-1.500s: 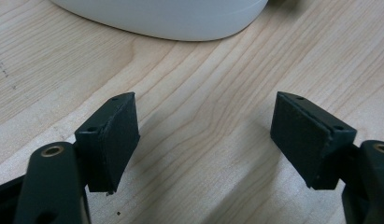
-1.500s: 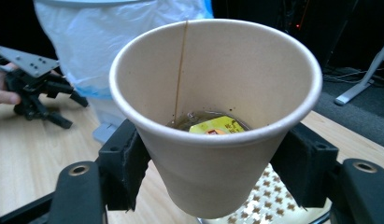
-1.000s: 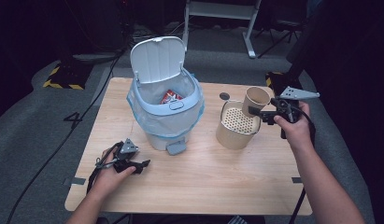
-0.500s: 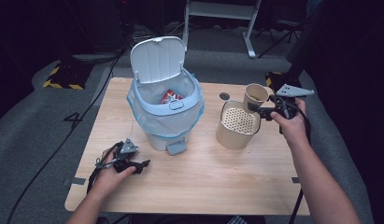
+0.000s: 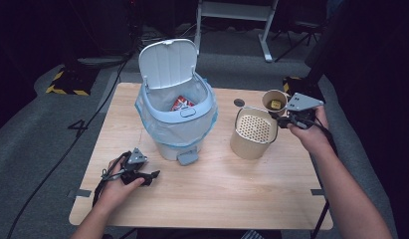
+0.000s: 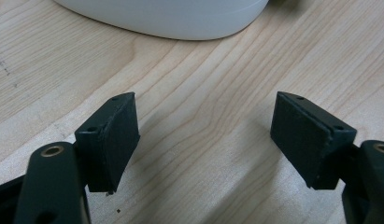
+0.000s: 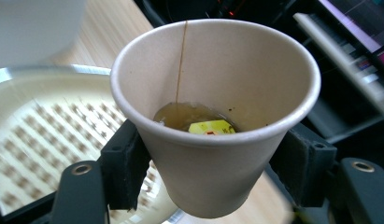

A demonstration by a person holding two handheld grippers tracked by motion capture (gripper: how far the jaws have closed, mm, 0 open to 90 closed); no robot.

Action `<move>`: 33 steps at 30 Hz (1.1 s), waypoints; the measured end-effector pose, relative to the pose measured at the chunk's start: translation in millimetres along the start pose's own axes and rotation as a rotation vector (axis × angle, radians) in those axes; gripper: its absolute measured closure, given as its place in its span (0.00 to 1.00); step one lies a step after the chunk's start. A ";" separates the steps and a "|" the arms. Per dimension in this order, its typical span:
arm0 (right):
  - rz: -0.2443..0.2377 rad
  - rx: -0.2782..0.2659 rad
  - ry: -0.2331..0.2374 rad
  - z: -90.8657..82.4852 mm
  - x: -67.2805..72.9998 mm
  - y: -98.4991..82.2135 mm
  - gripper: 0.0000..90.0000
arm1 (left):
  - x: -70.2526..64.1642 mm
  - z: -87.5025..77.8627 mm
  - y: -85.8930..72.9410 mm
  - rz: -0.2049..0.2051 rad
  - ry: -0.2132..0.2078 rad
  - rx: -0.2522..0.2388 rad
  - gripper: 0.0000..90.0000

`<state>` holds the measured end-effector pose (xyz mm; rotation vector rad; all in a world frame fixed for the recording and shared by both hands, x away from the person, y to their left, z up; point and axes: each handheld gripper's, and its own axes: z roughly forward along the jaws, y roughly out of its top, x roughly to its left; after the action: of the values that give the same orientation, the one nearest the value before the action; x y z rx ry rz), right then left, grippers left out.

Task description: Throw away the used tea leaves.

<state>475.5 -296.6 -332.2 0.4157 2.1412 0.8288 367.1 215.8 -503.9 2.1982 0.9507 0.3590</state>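
On the wooden table [image 5: 217, 199], a paper cup [image 7: 217, 116] is being gripped by the just-closing right gripper [image 5: 284, 115] above the strainer [image 5: 254, 132], probably for draining. The left gripper [image 6: 203, 140] is being rested open, empty, near the bin [image 5: 174, 119].

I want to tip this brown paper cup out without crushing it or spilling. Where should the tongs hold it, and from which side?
Grip the brown paper cup at mid-wall, level from the side, one pad on each opposite flank, as the right tongs hold it now. The wall tapers downward, so the wider upper part probably cannot slip down through the pads. A little liquid with a yellow tag lies inside, so keep it upright.
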 end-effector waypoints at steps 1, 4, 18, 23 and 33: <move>-0.047 0.015 -0.018 -0.6 1.6 1.8 0.37 | 0.0 0.0 0.0 0.000 0.000 0.000 0.27; -0.167 0.058 -0.061 -1.0 5.8 6.7 0.37 | 0.0 0.0 0.0 0.000 0.000 0.000 0.26; -0.828 0.316 -0.323 10.8 31.8 20.7 0.38 | 0.0 0.0 0.0 0.000 0.000 0.000 0.27; -1.116 0.373 -0.438 16.3 47.4 20.2 0.38 | 0.0 0.0 0.0 0.001 0.000 0.000 0.26; -1.477 0.409 -0.622 14.7 64.0 24.3 0.38 | 0.0 0.0 0.0 0.000 0.000 0.000 0.26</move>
<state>446.5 -238.5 -358.3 -0.6313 1.4106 -0.5296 367.1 215.8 -503.9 2.1986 0.9504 0.3595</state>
